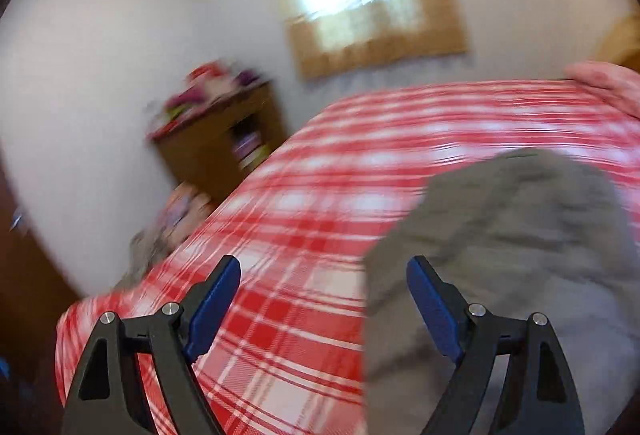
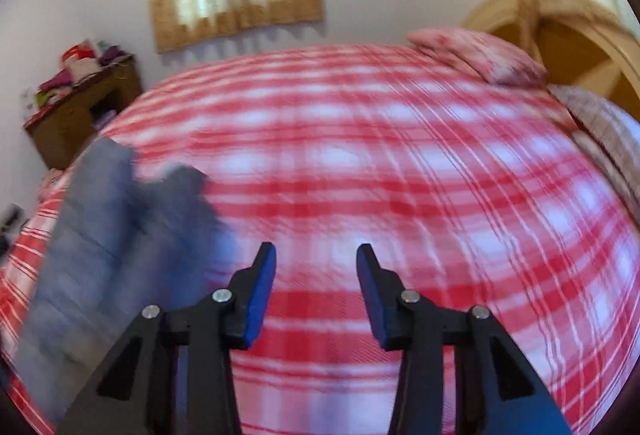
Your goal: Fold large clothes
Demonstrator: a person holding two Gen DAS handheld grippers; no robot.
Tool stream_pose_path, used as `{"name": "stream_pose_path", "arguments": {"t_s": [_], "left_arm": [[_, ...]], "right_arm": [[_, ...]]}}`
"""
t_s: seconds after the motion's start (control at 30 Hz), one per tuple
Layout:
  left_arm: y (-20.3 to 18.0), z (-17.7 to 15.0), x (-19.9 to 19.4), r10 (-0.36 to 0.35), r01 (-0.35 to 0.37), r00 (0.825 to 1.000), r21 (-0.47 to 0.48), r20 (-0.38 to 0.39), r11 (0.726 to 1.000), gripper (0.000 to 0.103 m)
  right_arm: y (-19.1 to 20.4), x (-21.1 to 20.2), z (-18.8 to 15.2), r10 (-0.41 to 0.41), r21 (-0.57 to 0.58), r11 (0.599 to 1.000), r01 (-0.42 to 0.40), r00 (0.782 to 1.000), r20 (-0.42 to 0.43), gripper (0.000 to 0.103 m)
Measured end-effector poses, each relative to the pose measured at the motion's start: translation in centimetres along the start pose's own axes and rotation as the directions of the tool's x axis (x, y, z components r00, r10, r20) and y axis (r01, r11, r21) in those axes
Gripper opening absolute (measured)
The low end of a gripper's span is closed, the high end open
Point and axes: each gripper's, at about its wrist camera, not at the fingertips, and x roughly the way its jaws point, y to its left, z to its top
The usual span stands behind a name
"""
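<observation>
Both grippers, left (image 1: 323, 267) and right (image 2: 316, 255), hover wide-jawed and empty over the bed (image 2: 360, 139), so the blurred grey garment (image 1: 512, 235), heaped at about 3 o'clock of the left one, probably still needs grasping by an edge.

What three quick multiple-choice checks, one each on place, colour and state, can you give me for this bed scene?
1. Where does the grey garment lie in the left wrist view?
A. On the bed, right of the left hand-held gripper
B. On the wooden side table
C. On the pillow

2. What colour is the plaid bedspread?
A. Blue and green
B. Red and white
C. Plain yellow

3. How is the right hand-held gripper?
A. Shut on cloth
B. Open, holding nothing
C. Out of view

Answers: 1 A, the garment spreads over the bedspread there. 2 B, red and white bands cross. 3 B, bedspread shows between its fingers.
</observation>
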Motion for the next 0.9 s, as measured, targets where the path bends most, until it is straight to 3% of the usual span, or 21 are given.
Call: {"name": "stream_pose_path", "arguments": {"t_s": [0.07, 0.17, 0.33, 0.4, 0.5, 0.6, 0.67, 0.9], "left_arm": [[0.0, -0.1, 2.5, 0.027, -0.028, 0.998, -0.033, -0.057, 0.999, 0.086], [-2.0, -0.6, 3.7, -0.026, 0.022, 0.994, -0.042, -0.105, 0.999, 0.086], [-6.8, -1.3, 2.4, -0.105, 0.106, 0.993, 0.019, -0.047, 0.994, 0.086], [-8.2, -1.6, 1.3, -0.121, 0.122, 0.993, 0.060, -0.011, 0.991, 0.086], [-7.8, -1.1, 1.1, -0.147, 0.147, 0.989, 0.038, 0.013, 0.988, 0.086], [-7.6, -1.0, 2.5, -0.161, 0.161, 0.987, 0.022, -0.023, 0.987, 0.086], [-8.7, -1.4, 3.5, -0.205, 0.208, 0.976, 0.029, -0.068, 0.978, 0.086], [-11.3, -2.8, 4.5, -0.185, 0.190, 0.980, 0.068, -0.072, 0.979, 0.086]], "right_arm": [[3.7, 0.2, 2.5, -0.012, -0.052, 0.999, 0.012, 1.000, -0.008, 0.043], [9.1, 1.4, 4.6, -0.035, -0.131, 0.991, 0.030, 0.999, -0.036, 0.042], [13.3, 4.2, 3.8, -0.023, -0.121, 0.993, 0.018, 0.999, -0.042, 0.039], [12.6, 5.8, 2.1, -0.033, -0.074, 0.997, 0.031, 0.999, -0.029, 0.037], [10.1, 7.9, -0.5, -0.020, 0.012, 1.000, 0.020, 0.999, -0.040, 0.030], [7.8, 9.2, -3.3, -0.009, 0.061, 0.998, 0.011, 0.999, -0.036, 0.029], [7.4, 9.5, -4.0, -0.027, 0.068, 0.997, 0.028, 0.999, -0.027, 0.029], [7.7, 9.8, -4.7, -0.060, 0.055, 0.997, 0.061, 0.998, -0.005, 0.029]]}}
